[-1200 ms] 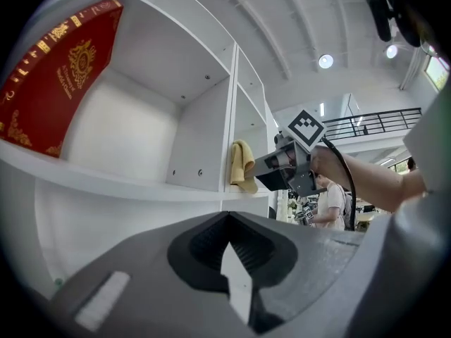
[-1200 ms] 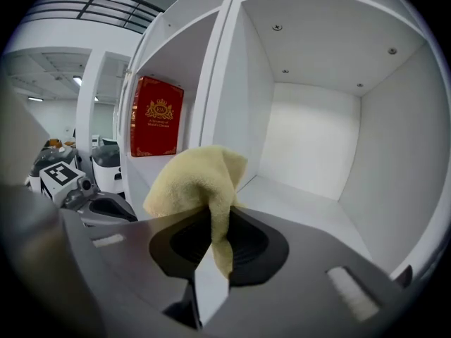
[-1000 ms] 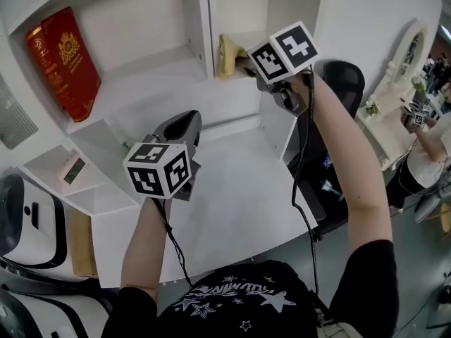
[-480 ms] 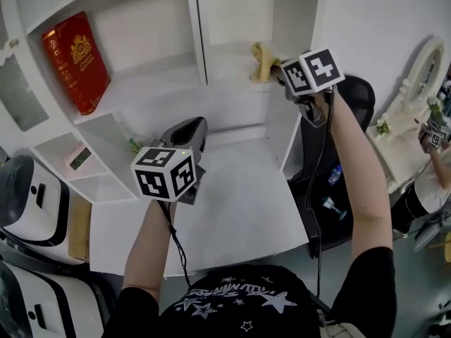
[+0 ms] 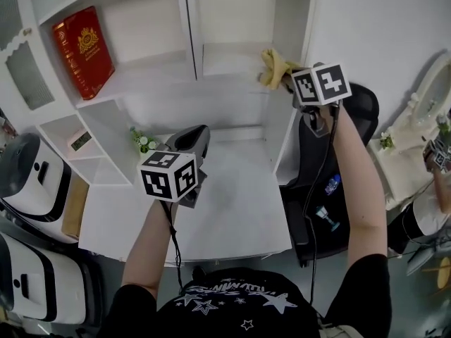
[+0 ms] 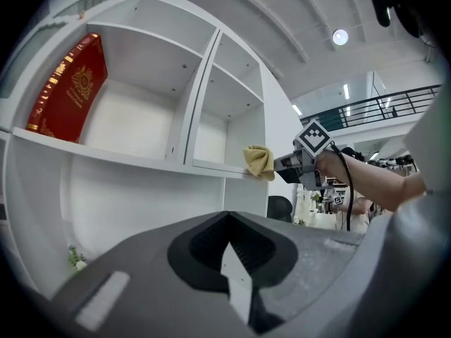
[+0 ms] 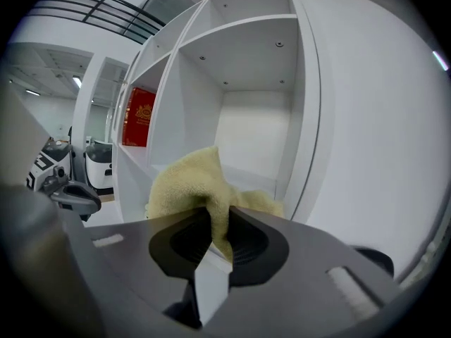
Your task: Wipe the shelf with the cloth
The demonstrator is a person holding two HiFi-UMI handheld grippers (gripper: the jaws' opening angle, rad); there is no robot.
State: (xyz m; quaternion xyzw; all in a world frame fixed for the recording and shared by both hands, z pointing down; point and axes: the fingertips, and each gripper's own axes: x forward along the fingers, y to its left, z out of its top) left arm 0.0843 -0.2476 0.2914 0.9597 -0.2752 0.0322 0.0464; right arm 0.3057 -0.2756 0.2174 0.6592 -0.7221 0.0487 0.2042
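Note:
A yellow cloth (image 5: 273,67) is pinched in my right gripper (image 5: 287,80), which is shut on it. The cloth sits at the front right corner of the white shelf board (image 5: 225,58) in the right-hand compartment. In the left gripper view the cloth (image 6: 259,162) hangs over that board's front edge, with the right gripper (image 6: 296,166) behind it. The right gripper view has the cloth (image 7: 190,185) bunched between the jaws of my right gripper (image 7: 217,222), facing the compartment (image 7: 254,139). My left gripper (image 5: 194,134) hovers over the desk, shut and holding nothing; its jaws meet in its own view (image 6: 227,217).
A red book (image 5: 83,51) leans in the left compartment. A small plant (image 5: 143,141) stands by the lower shelves, at the white desk (image 5: 239,203). A black chair (image 5: 359,104) is under my right arm. White machines (image 5: 28,182) stand at the left.
My right gripper has carried the cloth rightward along the shelf board, from near the divider to the right front corner. The left gripper has stayed about where it was.

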